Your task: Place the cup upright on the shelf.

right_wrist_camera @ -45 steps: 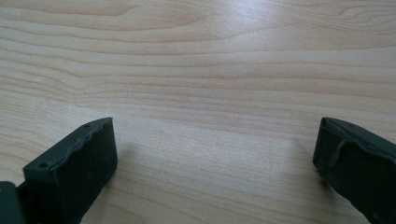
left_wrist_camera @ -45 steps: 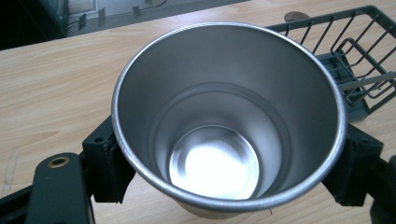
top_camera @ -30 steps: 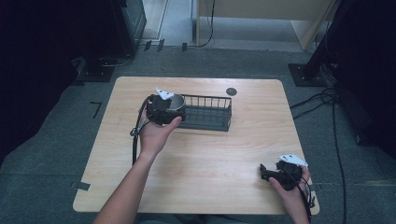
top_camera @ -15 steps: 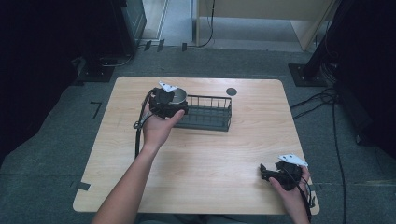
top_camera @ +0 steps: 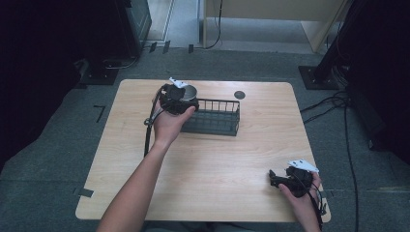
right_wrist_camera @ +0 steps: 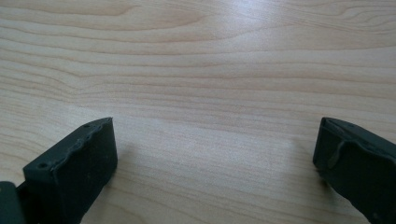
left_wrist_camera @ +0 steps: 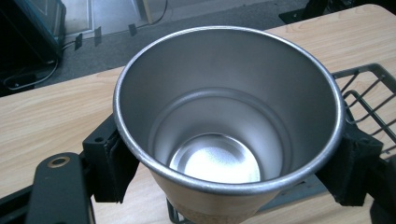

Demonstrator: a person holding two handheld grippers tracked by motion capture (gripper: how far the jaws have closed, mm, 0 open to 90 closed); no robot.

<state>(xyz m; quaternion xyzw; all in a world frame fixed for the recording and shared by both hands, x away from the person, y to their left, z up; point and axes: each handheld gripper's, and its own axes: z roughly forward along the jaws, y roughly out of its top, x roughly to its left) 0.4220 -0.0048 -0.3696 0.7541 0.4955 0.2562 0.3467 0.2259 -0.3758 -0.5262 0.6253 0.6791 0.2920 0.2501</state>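
Steel cup (left_wrist_camera: 224,135) sits clamped upright between the jaws of the left tool (top_camera: 178,99), held at the left end of the black wire basket (top_camera: 215,118) on the wooden worktop (top_camera: 212,164); the right tool (top_camera: 290,180) rests near the worktop's front right corner, jaws wide apart, holding nothing.

On my feed both forearms are bare, no sleeves showing. The left black plastic claw (top_camera: 186,98) carries a pale grey three-cornered plate on top and trails a black cable along the wrist. Its blocky matte jaw pads have small screw holes, and a black bracket beside them has a brass-ringed hole. The right black claw (top_camera: 273,178) bears the same grey plate, a looping black cable, and chunky dark pads with ridged edges.
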